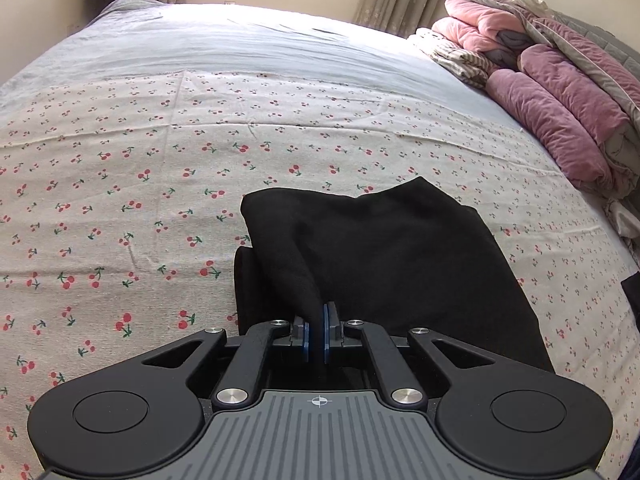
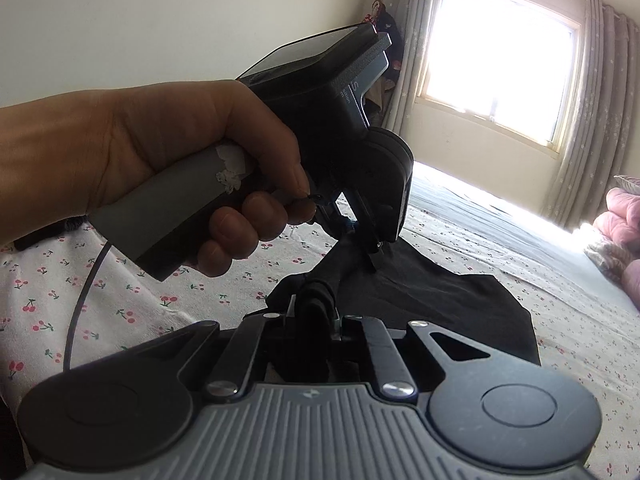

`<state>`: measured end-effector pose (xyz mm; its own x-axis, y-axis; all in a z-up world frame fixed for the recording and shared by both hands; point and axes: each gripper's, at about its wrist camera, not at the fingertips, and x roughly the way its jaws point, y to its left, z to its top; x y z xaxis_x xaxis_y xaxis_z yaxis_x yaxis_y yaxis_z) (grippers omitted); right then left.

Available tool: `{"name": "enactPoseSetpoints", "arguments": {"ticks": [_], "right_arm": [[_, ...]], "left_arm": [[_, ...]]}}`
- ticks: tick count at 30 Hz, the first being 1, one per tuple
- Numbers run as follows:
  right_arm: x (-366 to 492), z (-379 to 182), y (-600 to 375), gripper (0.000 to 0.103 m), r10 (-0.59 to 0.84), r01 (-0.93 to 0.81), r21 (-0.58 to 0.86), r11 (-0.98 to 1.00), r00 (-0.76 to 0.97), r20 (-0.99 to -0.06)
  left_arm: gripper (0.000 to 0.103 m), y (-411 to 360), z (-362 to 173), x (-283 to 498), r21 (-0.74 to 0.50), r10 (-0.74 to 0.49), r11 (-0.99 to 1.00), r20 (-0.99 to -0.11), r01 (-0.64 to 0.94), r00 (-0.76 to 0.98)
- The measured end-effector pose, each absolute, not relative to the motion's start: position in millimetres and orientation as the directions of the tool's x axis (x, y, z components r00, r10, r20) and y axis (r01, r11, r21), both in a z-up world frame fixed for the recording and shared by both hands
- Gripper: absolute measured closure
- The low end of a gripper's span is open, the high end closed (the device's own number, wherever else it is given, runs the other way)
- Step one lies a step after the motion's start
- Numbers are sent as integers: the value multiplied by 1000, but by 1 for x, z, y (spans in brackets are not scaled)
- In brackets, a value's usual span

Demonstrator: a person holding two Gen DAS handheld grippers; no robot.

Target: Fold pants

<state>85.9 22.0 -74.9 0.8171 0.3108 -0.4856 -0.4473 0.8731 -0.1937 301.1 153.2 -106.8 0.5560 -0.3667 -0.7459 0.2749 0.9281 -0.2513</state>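
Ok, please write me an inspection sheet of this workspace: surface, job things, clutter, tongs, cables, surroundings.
Surface: bed with cherry-print sheet, a few creases.
Job's things: black pants partly folded, one edge lifted off the sheet.
Clutter: folded pink and purple blankets stacked at the bed's far right side.
Tongs: left tongs shut on pants fabric; right tongs shut on a bunch of the same fabric; a hand holds the left tool's handle.
Cables: one thin dark cable hangs from that handle.
Surroundings: bright window, pale curtains, plain wall.
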Motion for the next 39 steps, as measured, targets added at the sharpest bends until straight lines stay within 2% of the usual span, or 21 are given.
{"name": "enactPoseSetpoints", "arguments": {"ticks": [10,12,14,16,18,21,24,25,26,29,31,34,35,37,39], "right_arm": [[106,-82,18,103,324,-399,-29,916,783,-531],[109,-81,17,103,342,-403,7,915,768,-541],[107,-80,11,96,379,-449,22,893,727,-572],[100,-74,-2,85,438,-530,33,847,662,-608],[93,-61,-22,78,492,-575,60,816,635,-596],[96,-33,-70,71,511,-541,122,832,661,-549],[120,-19,-122,65,471,-422,218,880,716,-515],[134,-19,-144,65,444,-362,256,896,730,-519],[142,-19,-159,65,431,-325,287,901,732,-528],[156,-23,-200,65,519,-308,450,838,702,-487],[162,-28,-210,63,516,-288,475,831,716,-469],[182,-56,-198,65,451,-216,430,876,681,-577],[185,-67,-190,67,446,-218,410,886,646,-620],[188,-97,-165,91,426,-244,351,904,576,-698],[182,-104,-156,91,402,-259,308,916,601,-691]], "left_arm": [[98,147,-111,307,-189,-330,937,-752,292,570],[93,146,-113,308,-174,-312,943,-760,284,571],[89,147,-113,307,-157,-303,944,-761,290,574],[89,150,-111,306,-164,-301,946,-762,279,574],[86,153,-109,306,-175,-294,951,-767,255,570],[76,160,-103,306,-185,-264,964,-768,193,583],[57,172,-90,300,-254,-291,955,-732,151,616],[49,175,-86,297,-274,-305,950,-715,149,629],[47,177,-80,293,-287,-318,945,-696,156,644],[46,170,-79,289,-256,-309,950,-704,177,640],[46,161,-90,293,-219,-279,960,-740,172,613],[44,152,-108,299,-151,-201,980,-790,133,579],[42,151,-113,299,-142,-192,981,-798,131,571],[41,152,-119,299,-161,-205,979,-802,128,562],[40,156,-121,299,-205,-232,972,-801,112,551]]}}
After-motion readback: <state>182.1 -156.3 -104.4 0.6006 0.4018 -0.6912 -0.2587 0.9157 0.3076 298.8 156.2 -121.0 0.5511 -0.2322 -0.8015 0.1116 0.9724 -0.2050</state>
